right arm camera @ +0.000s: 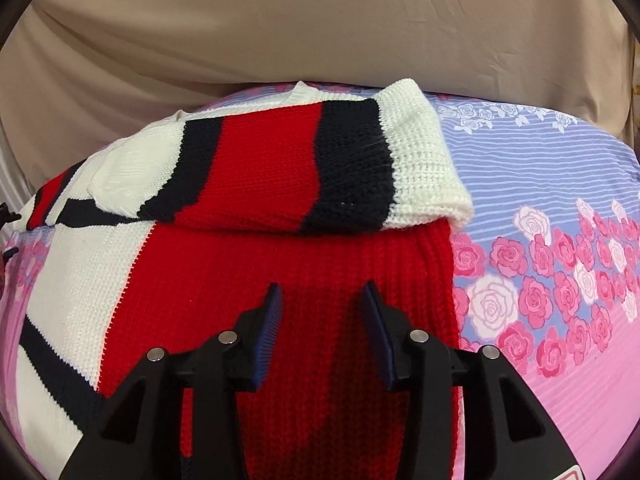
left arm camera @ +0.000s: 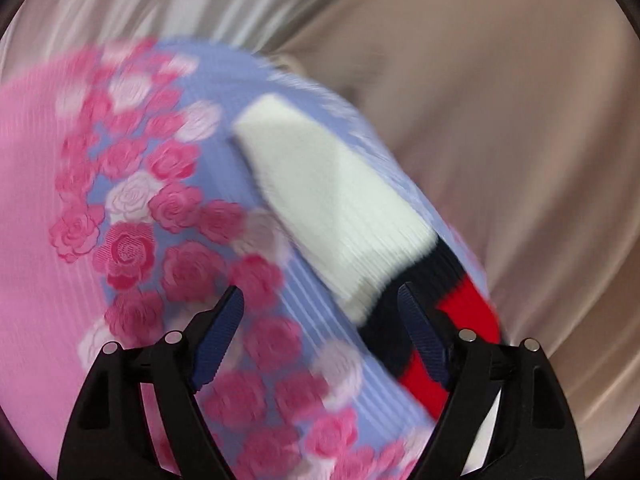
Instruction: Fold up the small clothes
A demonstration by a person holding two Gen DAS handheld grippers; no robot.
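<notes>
Two grippers were in view, each seen from its own wrist camera, and neither held anything. Left gripper [left arm camera: 320, 308]: fingers spread wide, nothing between the pads, poised above the rose-printed bedsheet [left arm camera: 168, 208]; the view was heavily blurred. Just ahead of its right-hand finger [left arm camera: 420, 336] lay one sleeve of the knitted sweater [left arm camera: 336, 216], a white length ending in a navy band and then a red one, resting flat on the blue striped part of the sheet. Right gripper [right arm camera: 322, 312]: fingers parted to a moderate gap, with no fabric pinched between the pads, poised over the red ribbed part of the sweater [right arm camera: 280, 280]. In that view the sweater lay on the bedsheet [right arm camera: 540, 280], spread across the left and centre of the picture. A striped portion of red, navy and white [right arm camera: 320, 168] was folded across the top of the red body, its white end reaching toward the right. White and navy panels extended to the left edge of the view. Beige cloth [right arm camera: 280, 20] hung behind the bed in both views. Whether either gripper touched the fabric below could not be determined.
</notes>
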